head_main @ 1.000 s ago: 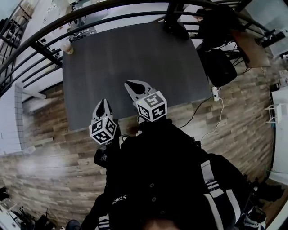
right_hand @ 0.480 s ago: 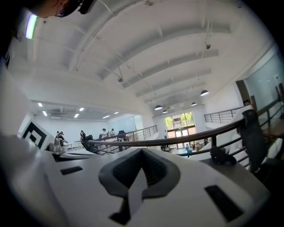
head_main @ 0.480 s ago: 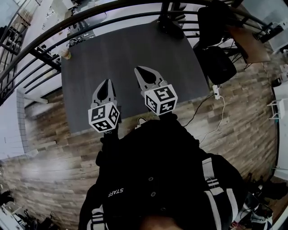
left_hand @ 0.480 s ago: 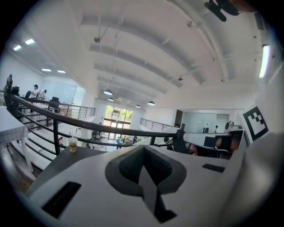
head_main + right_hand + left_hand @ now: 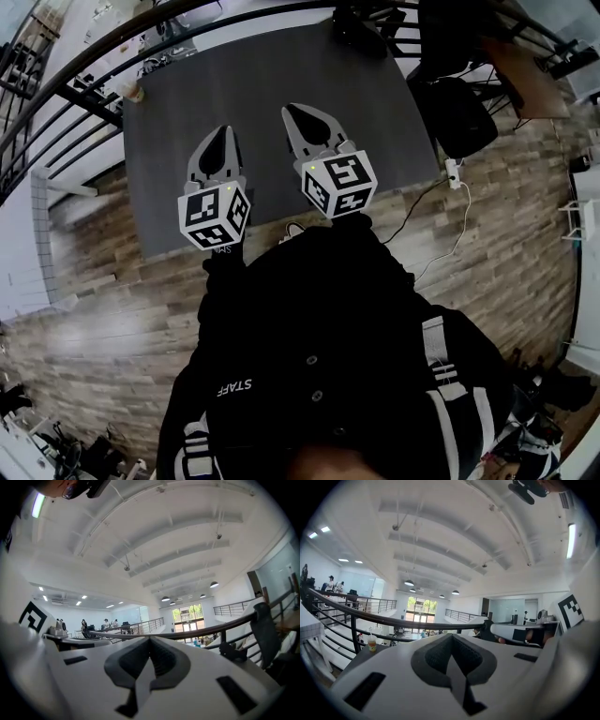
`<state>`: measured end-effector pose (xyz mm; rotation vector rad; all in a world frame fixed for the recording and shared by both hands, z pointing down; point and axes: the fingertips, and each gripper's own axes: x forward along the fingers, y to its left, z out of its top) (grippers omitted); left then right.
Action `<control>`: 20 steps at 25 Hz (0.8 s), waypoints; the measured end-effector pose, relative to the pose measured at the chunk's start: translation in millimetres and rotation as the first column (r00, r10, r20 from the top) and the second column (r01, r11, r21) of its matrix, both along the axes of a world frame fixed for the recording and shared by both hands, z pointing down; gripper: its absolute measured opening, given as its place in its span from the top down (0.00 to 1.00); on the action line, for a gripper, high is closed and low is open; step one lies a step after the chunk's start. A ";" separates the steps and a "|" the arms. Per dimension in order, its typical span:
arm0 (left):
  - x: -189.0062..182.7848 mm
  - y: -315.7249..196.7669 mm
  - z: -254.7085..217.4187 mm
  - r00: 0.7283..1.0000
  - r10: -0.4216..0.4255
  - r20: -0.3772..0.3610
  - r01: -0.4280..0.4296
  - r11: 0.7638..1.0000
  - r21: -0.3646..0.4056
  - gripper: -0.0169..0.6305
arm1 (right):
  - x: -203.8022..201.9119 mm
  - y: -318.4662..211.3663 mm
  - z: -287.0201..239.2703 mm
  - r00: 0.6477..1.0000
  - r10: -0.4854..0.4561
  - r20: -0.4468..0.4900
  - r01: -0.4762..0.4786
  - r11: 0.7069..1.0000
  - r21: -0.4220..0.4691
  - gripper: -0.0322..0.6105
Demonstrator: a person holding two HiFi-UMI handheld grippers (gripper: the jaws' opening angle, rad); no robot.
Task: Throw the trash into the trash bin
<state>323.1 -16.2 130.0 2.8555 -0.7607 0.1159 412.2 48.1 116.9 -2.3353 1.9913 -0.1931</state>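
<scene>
Lifting is what has just changed. Over the last second both grippers have come up from the near edge of the table [image 5: 281,84] and moved forward over its near half. They now hang side by side above the dark top, pointing about level toward the railing [image 5: 84,58] behind the far edge.

The left gripper [image 5: 224,132] is closed tight with nothing in it. Its own view shows the 2 dark pads of the left gripper [image 5: 451,638] meeting in a single seam. The right gripper [image 5: 292,112] is the same: in its own view the right gripper [image 5: 150,640] has its pads pressed together and holds nothing.

The only thing on the table that could be the trash is 1 cup [image 5: 134,91]. It stands upright at the far left corner, well apart from both grippers, in the same spot as a second ago. The left gripper view also catches the cup [image 5: 371,642], low on the left under the railing. No trash bin shows in any of the 3 views.

For the task this looks like a start, not progress: the arms are raised and ready, but nothing has been picked up. The left gripper is the nearer one to the cup, so it will probably need to open and reach toward the far left corner. The bin still has to be found.
</scene>
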 end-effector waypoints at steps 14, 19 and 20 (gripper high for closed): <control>2.5 -9.5 -6.6 1.000 -0.020 0.003 0.019 1.000 0.024 0.97 | -1.9 -9.6 -5.0 1.000 -0.008 -0.025 0.008 1.000 0.026 0.93; 3.3 -13.2 -3.2 0.999 -0.033 0.002 0.033 0.999 0.018 0.97 | 3.6 -10.9 -3.9 1.000 0.000 -0.023 0.001 1.000 0.028 0.93; 3.1 -13.8 -1.9 0.999 -0.034 0.002 0.034 0.999 0.016 0.97 | 3.8 -11.3 -3.2 1.000 0.001 -0.023 -0.001 1.000 0.026 0.93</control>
